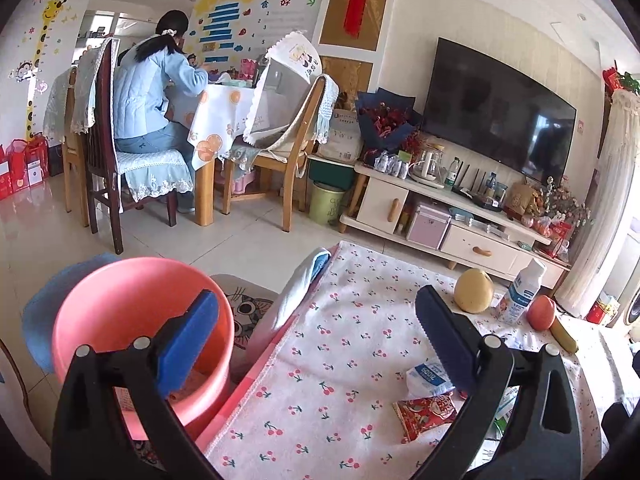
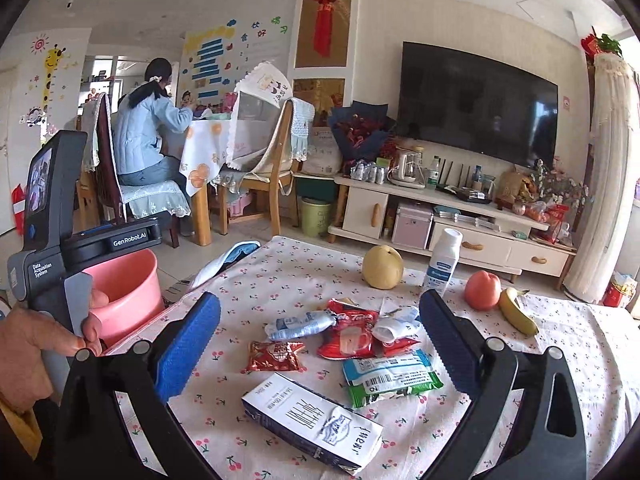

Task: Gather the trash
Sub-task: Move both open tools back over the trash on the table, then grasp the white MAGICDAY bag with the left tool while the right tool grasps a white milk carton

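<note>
Here, a table [image 2: 560, 360] covered in a cherry-print cloth is shown from two hand-held grippers, with a pink bucket [image 1: 132, 312] standing on the floor just beside its left edge. The left gripper [image 1: 316, 334] is held with its jaws spread wide and nothing between them, one blue pad seen against the bucket's mouth, the other over the cloth. The right gripper [image 2: 320, 338] is likewise spread wide and empty, aimed at a loose cluster of rubbish in the middle of the table.

The rubbish is made up of a flattened white-and-navy milk carton [image 2: 312, 426] nearest the camera, a green-and-white wrapper [image 2: 390, 376], a small red foil packet [image 2: 272, 356], a larger red packet [image 2: 352, 330] and a crumpled pale-blue wrapper [image 2: 300, 324]. The carton's long axis is seen to run diagonally — from upper left down to lower right — and the green wrapper lies roughly crosswise.

All of it is judged light, thin and crinkly; the foil may be slippery. The carton is probably stiffest and best pinched across its short width; the wrappers can be taken at a raised fold or edge.

Behind, a pear [image 2: 382, 266], a white bottle [image 2: 442, 264], an apple [image 2: 482, 290] and a banana [image 2: 518, 312] are set — likely not rubbish.
</note>
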Demonstrator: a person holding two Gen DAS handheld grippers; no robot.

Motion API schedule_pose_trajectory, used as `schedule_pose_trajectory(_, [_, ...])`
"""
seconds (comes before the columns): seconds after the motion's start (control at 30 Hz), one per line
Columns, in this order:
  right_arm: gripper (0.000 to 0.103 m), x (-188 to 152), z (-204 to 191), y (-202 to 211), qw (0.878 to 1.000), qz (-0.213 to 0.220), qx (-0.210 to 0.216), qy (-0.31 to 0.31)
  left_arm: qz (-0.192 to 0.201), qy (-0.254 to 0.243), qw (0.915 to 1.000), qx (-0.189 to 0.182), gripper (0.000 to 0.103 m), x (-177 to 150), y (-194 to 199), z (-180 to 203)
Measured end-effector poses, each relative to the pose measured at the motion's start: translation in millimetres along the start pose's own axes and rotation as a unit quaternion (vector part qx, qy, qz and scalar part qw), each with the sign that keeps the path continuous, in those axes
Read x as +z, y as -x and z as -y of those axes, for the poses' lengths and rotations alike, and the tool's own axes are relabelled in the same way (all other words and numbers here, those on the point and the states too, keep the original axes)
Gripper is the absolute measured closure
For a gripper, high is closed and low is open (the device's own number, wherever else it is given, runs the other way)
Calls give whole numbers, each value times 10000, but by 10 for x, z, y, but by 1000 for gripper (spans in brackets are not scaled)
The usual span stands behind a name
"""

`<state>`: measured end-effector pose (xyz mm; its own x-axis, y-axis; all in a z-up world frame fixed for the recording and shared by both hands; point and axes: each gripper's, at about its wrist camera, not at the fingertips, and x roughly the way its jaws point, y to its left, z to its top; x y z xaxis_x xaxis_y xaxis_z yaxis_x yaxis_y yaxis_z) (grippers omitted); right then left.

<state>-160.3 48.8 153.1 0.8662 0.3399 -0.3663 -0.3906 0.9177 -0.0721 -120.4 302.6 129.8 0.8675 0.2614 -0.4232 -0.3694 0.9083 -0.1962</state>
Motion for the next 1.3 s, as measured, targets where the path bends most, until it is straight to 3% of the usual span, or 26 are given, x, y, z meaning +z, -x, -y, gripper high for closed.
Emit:
schedule_pose_trajectory(0.37, [5,-167,363,73,9998,-93,-178,-66,-135,-108,9998,-135,4,-180,-16,438])
schedule_pose_trajectory(0.9, [5,-260,1254,-59,9933,-290,-348,-1059,-204,-704,9961,-488,4,-321,-72,888])
schedule_pose_trajectory(1.1, [5,-302,1617,-216,9866,-519,-320,-1513,-372,-1219,9878,-891,4,-380,-172,1132])
schedule_pose_trajectory(1.3, [5,-373,1901,-530,9743,-939,-119,-2044,-762,-1885,9711,-1252,4,-411,-426,1260])
